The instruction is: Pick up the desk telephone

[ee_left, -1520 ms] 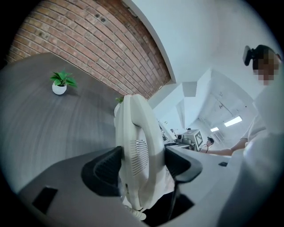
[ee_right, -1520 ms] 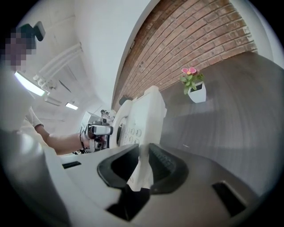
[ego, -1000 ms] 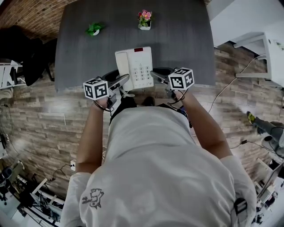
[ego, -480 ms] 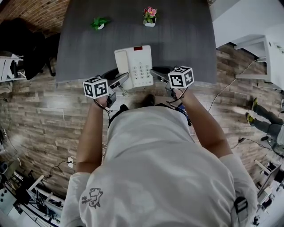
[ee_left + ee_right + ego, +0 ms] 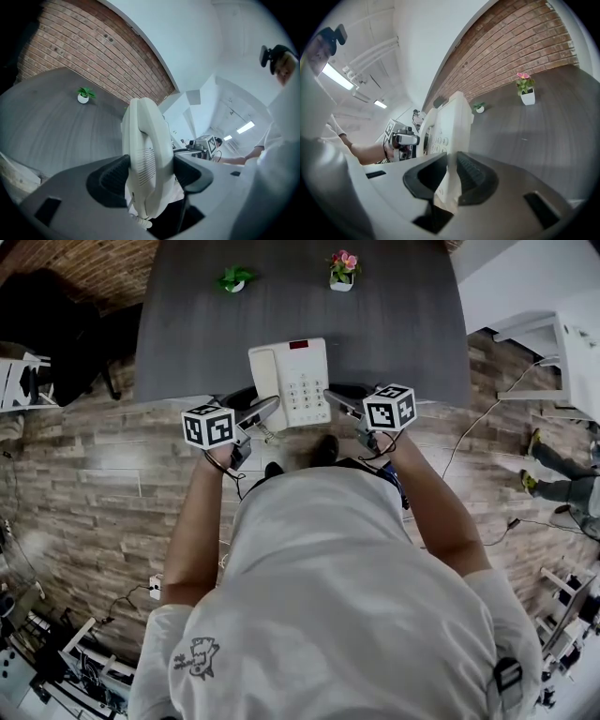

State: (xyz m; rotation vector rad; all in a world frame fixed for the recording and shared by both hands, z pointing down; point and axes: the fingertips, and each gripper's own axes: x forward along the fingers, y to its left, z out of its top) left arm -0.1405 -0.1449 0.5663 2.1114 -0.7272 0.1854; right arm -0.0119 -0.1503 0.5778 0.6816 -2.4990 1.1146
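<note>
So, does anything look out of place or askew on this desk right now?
Only the desk telephone: it juts past the table's near edge, clamped between the left tongs and the right tongs, its coiled cord hanging below. The green plant and the pink-flowered plant stand upright.

We count one telephone [image 5: 291, 381], one table [image 5: 403, 324], two grippers, the left gripper [image 5: 257, 412] and the right gripper [image 5: 341, 401], and two potted plants: one green plant [image 5: 234, 278], one pink-flowered plant [image 5: 343, 268].
</note>
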